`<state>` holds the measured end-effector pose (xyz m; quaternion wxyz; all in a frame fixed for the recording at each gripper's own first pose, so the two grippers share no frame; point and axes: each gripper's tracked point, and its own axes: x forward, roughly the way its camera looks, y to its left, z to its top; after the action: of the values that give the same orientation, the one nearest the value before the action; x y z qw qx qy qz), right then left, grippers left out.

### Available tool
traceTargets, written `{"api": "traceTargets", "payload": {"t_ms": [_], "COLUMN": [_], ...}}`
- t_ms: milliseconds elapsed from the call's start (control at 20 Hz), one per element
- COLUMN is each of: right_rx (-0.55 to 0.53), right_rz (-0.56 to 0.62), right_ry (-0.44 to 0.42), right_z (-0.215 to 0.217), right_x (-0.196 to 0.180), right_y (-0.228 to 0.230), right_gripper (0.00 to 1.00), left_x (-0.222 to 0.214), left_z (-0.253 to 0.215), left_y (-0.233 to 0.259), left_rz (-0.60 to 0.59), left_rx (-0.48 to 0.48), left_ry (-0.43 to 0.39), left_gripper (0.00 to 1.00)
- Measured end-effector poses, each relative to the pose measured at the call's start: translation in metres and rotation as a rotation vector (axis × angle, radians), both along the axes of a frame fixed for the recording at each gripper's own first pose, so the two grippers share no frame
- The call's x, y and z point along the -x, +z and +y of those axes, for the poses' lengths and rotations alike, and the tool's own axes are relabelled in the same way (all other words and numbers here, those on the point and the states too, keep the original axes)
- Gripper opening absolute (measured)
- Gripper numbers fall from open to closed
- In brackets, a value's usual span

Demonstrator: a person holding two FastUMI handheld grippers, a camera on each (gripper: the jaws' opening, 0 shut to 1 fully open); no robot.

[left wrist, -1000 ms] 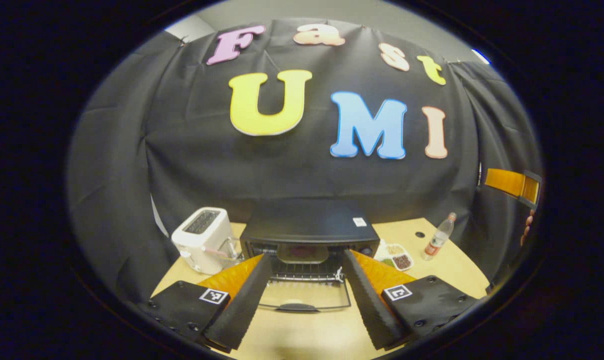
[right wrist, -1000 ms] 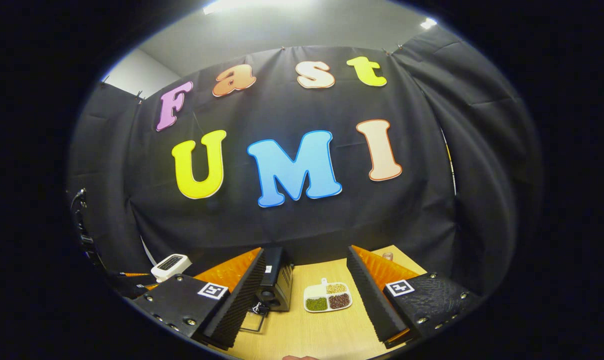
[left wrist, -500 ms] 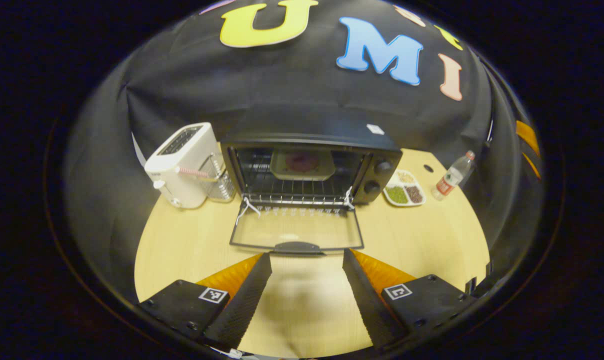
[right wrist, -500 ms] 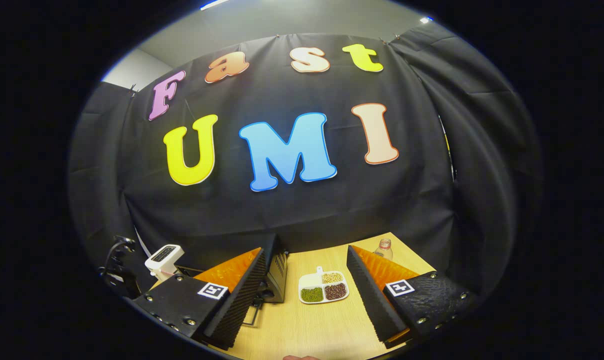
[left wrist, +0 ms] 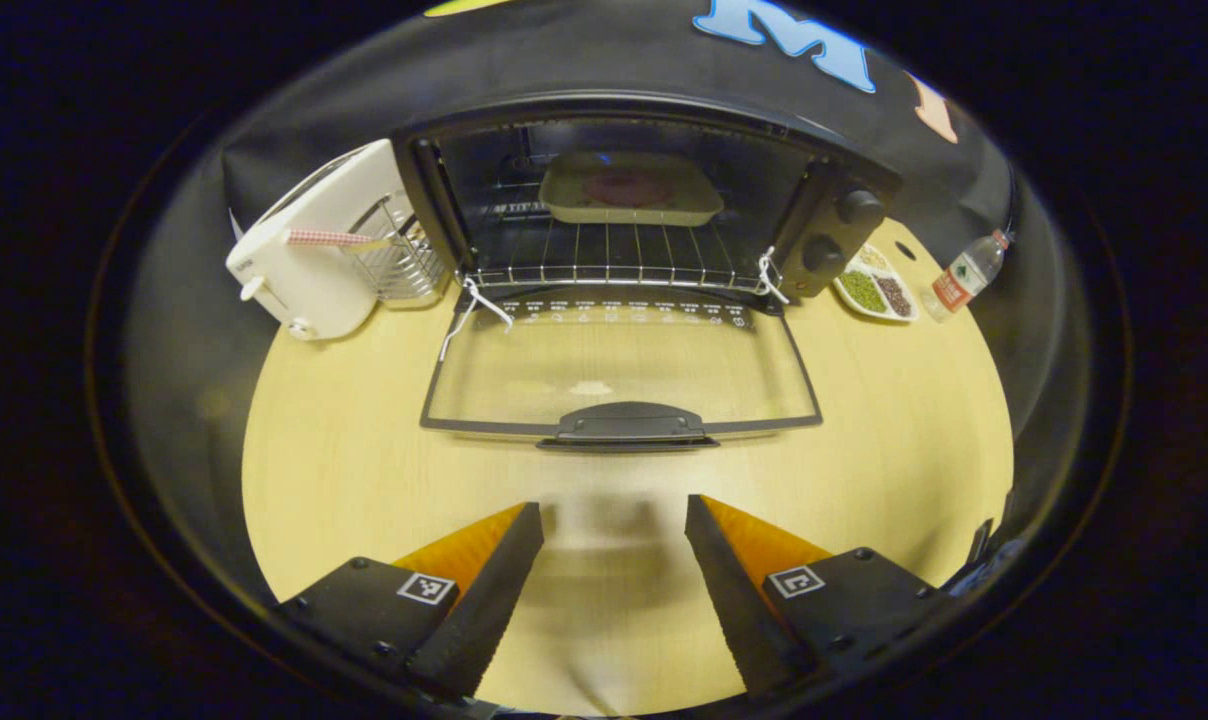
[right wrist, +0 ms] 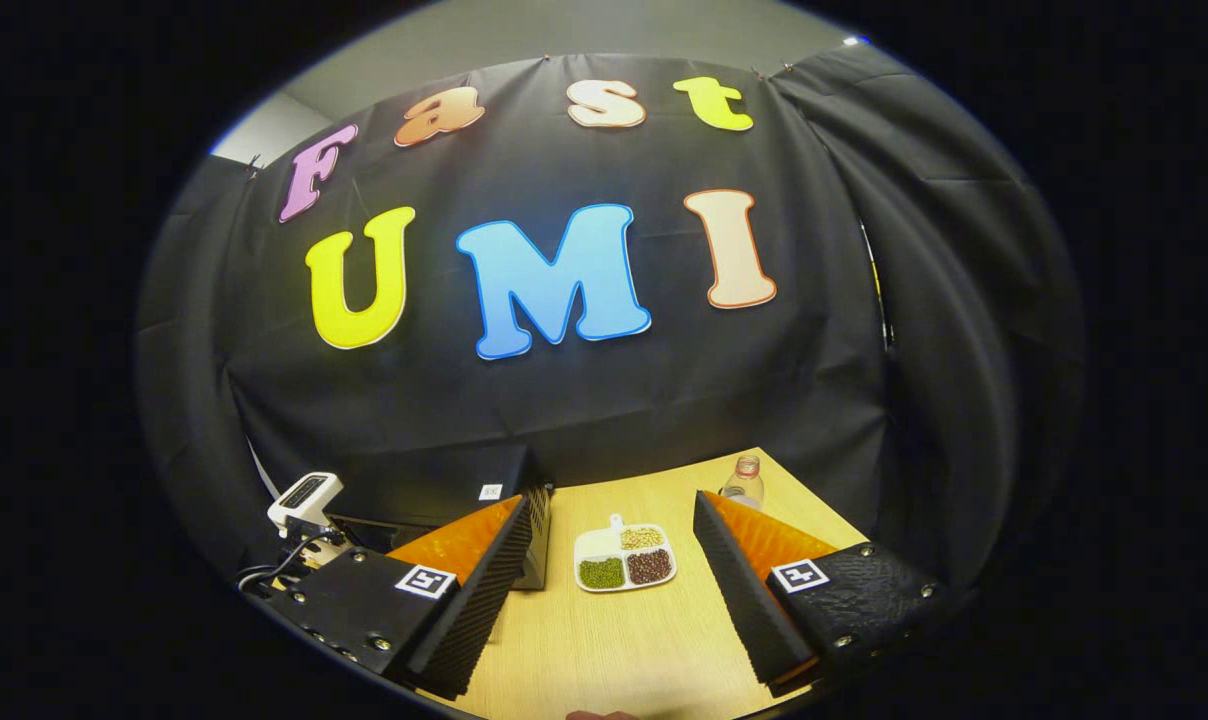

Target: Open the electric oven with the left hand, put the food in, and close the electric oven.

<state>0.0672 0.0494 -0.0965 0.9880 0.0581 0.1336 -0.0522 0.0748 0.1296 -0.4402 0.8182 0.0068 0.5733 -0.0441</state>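
Note:
The black electric oven [left wrist: 844,215] stands at the back of the wooden table with its glass door [left wrist: 619,365] folded down flat. A beige dish with dark reddish food [left wrist: 629,190] rests on the wire rack inside. The door's handle [left wrist: 629,425] faces my left gripper [left wrist: 614,590], which hovers open and empty over the table just short of it. My right gripper [right wrist: 604,600] is open and empty too, held higher to the right; past it I see the oven's side [right wrist: 534,530].
A white toaster [left wrist: 309,250] with a wire basket [left wrist: 394,255] stands left of the oven. Right of the oven lie a divided plate of beans [left wrist: 874,292] [right wrist: 624,558] and a water bottle [left wrist: 964,280] [right wrist: 744,480]. Black cloth walls close the booth.
My left gripper has tipped down and moved closer to the oven door, so the open cavity and the dish now loom larger. The right gripper has drifted slightly; the plate sits more central.

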Motion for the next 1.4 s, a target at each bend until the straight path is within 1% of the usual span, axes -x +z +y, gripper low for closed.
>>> {"api": "traceTargets", "payload": {"t_ms": [150, 350, 600, 650, 700, 750, 800, 850, 900, 950, 1000, 1150, 1300, 1350, 1400], "right_rx": [0.011, 0.016, 0.024, 0.025, 0.025, 0.025, 0.023, 0.021, 0.018, 0.015, 0.013, 0.03, 0.033, 0.035, 0.036], "right_rz": [0.009, 0.019, 0.032, 0.034, 0.037, 0.039, 0.043, 0.046, 0.049, 0.051, 0.052, 0.045, 0.043, 0.041, 0.039], "right_ry": [-0.02, -0.045, -0.062, -0.063, -0.064, -0.062, -0.059, -0.054, -0.049, -0.044, -0.037, -0.024, -0.02, -0.019, -0.02], "right_z": [-0.004, -0.008, -0.01, -0.01, -0.011, -0.011, -0.009, -0.007, -0.005, -0.003, -0.001, 0.003, 0.002, 0.002, 0.001], "right_x": [0.0, 0.0, 0.0, -0.001, -0.002, -0.003, -0.004, -0.004, -0.005, -0.005, -0.007, -0.009, -0.005, -0.004, -0.004], "right_y": [-0.002, -0.004, -0.008, -0.009, -0.01, -0.01, -0.012, -0.013, -0.015, -0.015, -0.016, -0.014, -0.014, -0.013, -0.013], "right_gripper": [0.99, 0.99, 0.99, 0.99, 0.99, 0.99, 0.99, 0.99, 0.99, 0.99, 0.99, 0.99, 0.99, 0.99, 0.99], "left_x": [-0.011, -0.017, -0.024, -0.025, -0.027, -0.027, -0.028, -0.028, -0.028, -0.028, -0.027, -0.027, -0.027, -0.027, -0.027], "left_z": [-0.007, -0.009, -0.007, -0.006, -0.006, -0.007, -0.007, -0.007, -0.007, -0.007, -0.007, -0.007, -0.007, -0.007, -0.007], "left_y": [-0.016, -0.036, -0.048, -0.05, -0.053, -0.05, -0.052, -0.051, -0.051, -0.051, -0.05, -0.049, -0.043, -0.041, -0.038], "left_rz": [0.031, 0.073, 0.105, 0.112, 0.106, 0.115, 0.118, 0.119, 0.123, 0.122, 0.123, 0.116, 0.104, 0.094, 0.083], "left_rx": [-0.003, -0.008, 0.005, 0.001, -0.003, -0.009, -0.011, -0.009, -0.006, -0.003, -0.003, -0.001, 0.002, 0.0, -0.001], "left_ry": [-0.031, -0.042, -0.008, -0.011, -0.025, -0.033, -0.035, -0.033, -0.031, -0.028, -0.026, -0.029, -0.023, -0.024, -0.025], "left_gripper": [0.98, 0.98, 0.98, 0.93, 1.0, 0.98, 1.0, 0.97, 0.97, 0.97, 1.0, 1.0, 1.0, 0.97, 1.0]}}
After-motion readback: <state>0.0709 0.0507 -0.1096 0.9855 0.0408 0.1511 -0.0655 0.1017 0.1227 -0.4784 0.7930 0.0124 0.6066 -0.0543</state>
